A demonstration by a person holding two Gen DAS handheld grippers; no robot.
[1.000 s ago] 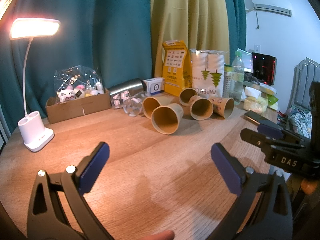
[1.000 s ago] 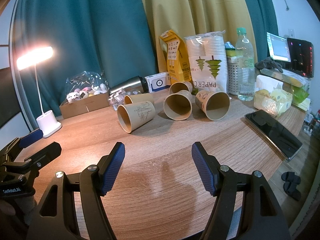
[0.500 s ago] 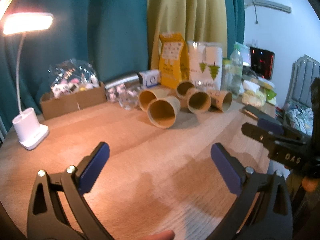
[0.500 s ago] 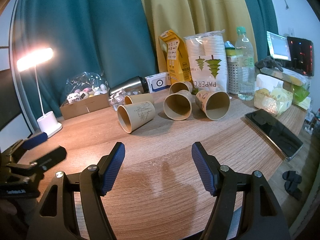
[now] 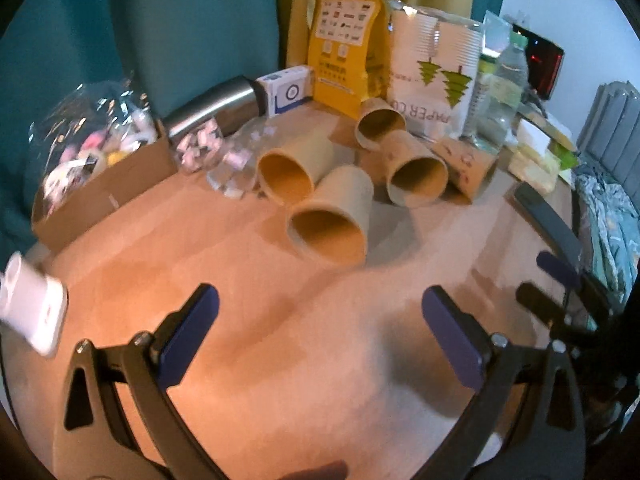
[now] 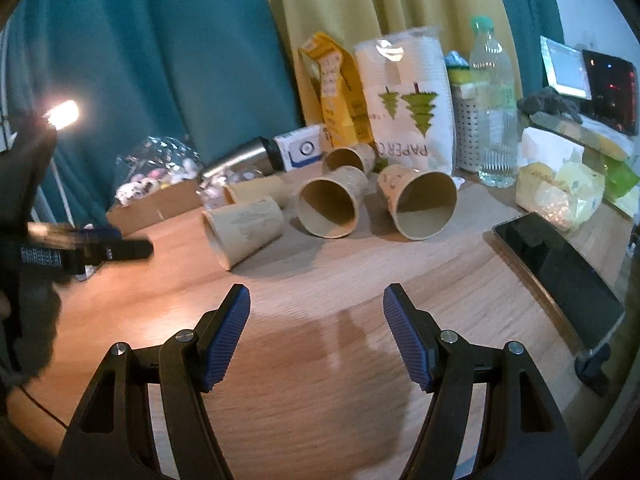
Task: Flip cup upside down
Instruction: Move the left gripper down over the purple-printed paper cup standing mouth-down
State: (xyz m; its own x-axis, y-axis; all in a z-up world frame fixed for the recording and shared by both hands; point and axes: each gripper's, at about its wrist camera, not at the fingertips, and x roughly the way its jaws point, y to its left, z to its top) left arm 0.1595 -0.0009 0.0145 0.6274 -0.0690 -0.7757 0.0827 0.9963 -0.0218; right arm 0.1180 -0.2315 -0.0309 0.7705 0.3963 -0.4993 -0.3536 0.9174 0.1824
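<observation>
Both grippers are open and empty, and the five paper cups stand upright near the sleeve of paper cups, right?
Not quite. The paper cups lie on their sides, mouths toward the cameras, as the right wrist view shows. The rest holds: left gripper and right gripper are open and empty, and the sleeve of paper cups is behind.

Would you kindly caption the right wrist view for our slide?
Open right gripper faces five paper cups lying sideways on the table.

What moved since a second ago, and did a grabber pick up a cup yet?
The left gripper moved forward toward the nearest cup, which now looks bigger in its view. The right gripper barely moved. Both are open and empty; the cups lie on their sides as before.
</observation>
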